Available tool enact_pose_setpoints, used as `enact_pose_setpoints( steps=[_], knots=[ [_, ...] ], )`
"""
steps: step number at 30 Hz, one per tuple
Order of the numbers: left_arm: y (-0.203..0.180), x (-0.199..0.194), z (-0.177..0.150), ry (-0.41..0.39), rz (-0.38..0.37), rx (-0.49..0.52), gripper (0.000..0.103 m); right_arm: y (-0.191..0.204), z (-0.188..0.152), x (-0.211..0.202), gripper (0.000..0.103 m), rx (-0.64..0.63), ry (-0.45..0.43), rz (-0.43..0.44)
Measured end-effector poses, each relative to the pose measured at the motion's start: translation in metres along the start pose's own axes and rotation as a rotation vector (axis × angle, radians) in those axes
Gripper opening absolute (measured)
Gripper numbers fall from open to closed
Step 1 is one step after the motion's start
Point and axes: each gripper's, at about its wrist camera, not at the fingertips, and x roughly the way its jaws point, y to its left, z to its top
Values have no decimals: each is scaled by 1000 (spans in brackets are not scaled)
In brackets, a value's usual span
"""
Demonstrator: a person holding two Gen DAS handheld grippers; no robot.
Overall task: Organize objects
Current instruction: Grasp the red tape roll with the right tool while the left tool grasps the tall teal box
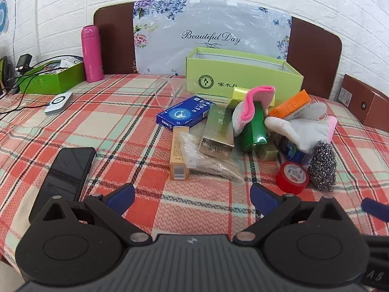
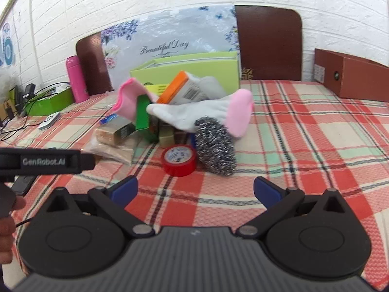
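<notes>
One heap of small goods lies mid-desk before the open green box: blue carton, gold carton, white glove, steel scourer, red tape roll; a black phone lies apart at left. My left tool and right tool hover short of the heap, jaws spread wide, holding nothing.

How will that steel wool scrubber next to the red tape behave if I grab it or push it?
The steel wool scrubber is a loose mesh of wire, so it will probably squash under the jaws rather than stay stiff. It looks light for its bulk. Its rough, rounded body lies on the checked tablecloth, so a push may drag or tumble it, likely nudging the red tape roll.
</notes>
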Motion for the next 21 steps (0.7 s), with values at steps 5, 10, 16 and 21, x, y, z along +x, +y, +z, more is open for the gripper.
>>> enact_pose_setpoints(
  steps=[5,10,16,21],
  knots=[
    [-3,10,16,-40,-35,26,103,8,-3,11,103,-27,36,57],
    [-10,34,32,-56,-72,78,92,17,3,25,97,-46,32,118],
    [-15,69,44,-29,-68,111,90,23,15,55,84,-68,62,102],
    [-14,92,57,2,-133,118,52,18,22,77,67,-57,66,62]
  ],
)
